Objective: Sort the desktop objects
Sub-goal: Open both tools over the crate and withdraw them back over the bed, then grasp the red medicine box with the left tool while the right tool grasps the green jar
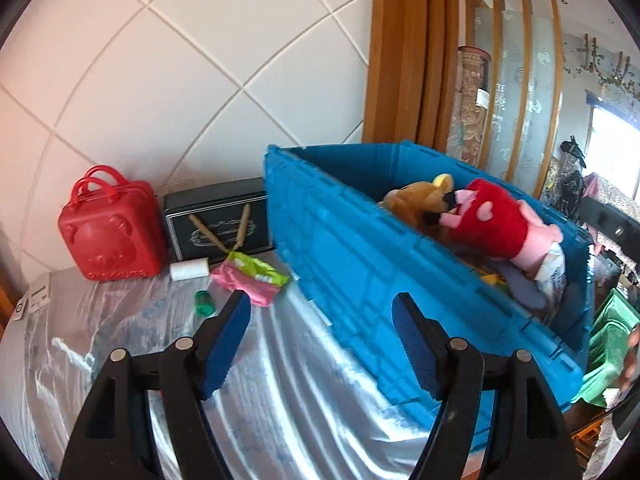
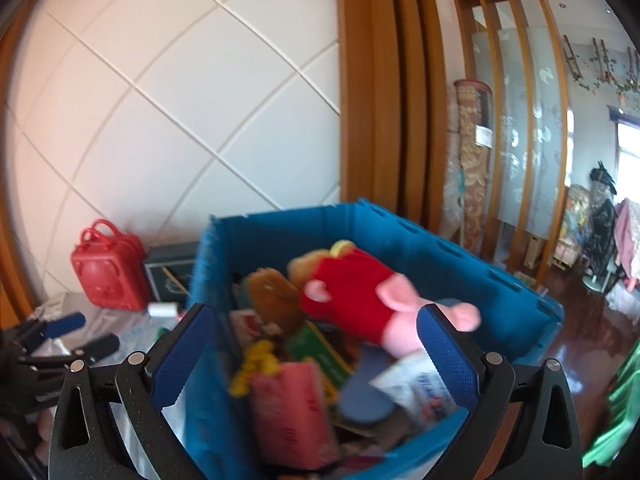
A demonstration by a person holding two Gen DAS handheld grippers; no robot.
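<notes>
White diamond-panel wall behind, table under silvery plastic sheet (image 1: 280, 360).

Left wrist view: left gripper (image 1: 320, 332) jaws spread wide, nothing between them, hovering over the sheet just beside the blue crate (image 1: 360, 260). Crate holds a brown plush (image 1: 420, 200) and a pink plush in red top (image 1: 492, 224). On the table left of the crate: red bear case (image 1: 112, 232), black tin (image 1: 216, 224) beside it, white roll (image 1: 189, 270), pink-green packet (image 1: 248, 280), green cap (image 1: 205, 305).

Right wrist view: blurred. Right gripper (image 2: 316, 356) wide open, empty, above the crate's near end (image 2: 400, 232). Pink plush (image 2: 360, 300) lies on top of the pile, brown plush (image 2: 276, 300) touching it. Left gripper (image 2: 80, 332) visible far left.
</notes>
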